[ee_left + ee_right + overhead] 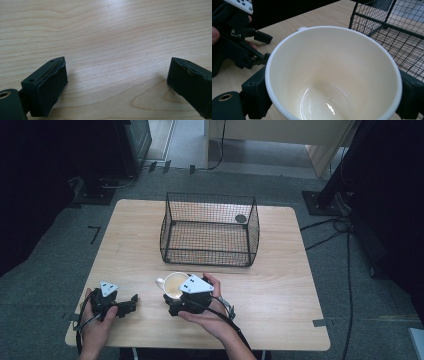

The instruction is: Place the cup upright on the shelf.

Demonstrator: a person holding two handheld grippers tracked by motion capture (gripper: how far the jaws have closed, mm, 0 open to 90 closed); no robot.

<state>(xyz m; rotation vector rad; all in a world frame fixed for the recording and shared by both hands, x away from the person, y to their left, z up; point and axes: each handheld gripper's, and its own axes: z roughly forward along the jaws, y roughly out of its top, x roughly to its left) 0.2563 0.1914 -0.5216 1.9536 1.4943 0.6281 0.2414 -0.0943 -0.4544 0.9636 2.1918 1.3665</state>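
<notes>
A cream-white mug [172,283] with an empty, glossy inside [332,75] sits between the black jaws of my right gripper [176,294], which is shut on its sides just in front of the wire basket. Its handle points left in the high view. I cannot tell whether the mug touches the table. My left gripper [132,302] lies low over the wooden table [280,285] near the front left, open, with only bare wood between its pads [47,87]. It also appears beyond the mug in the right gripper view, as the left gripper [263,48].
A black wire mesh basket [207,255] stands open-topped at the table's middle back, with a small dark round object [241,218] at its far right corner. Its near wall [387,25] is close behind the mug. Cables run over the grey floor to the right.
</notes>
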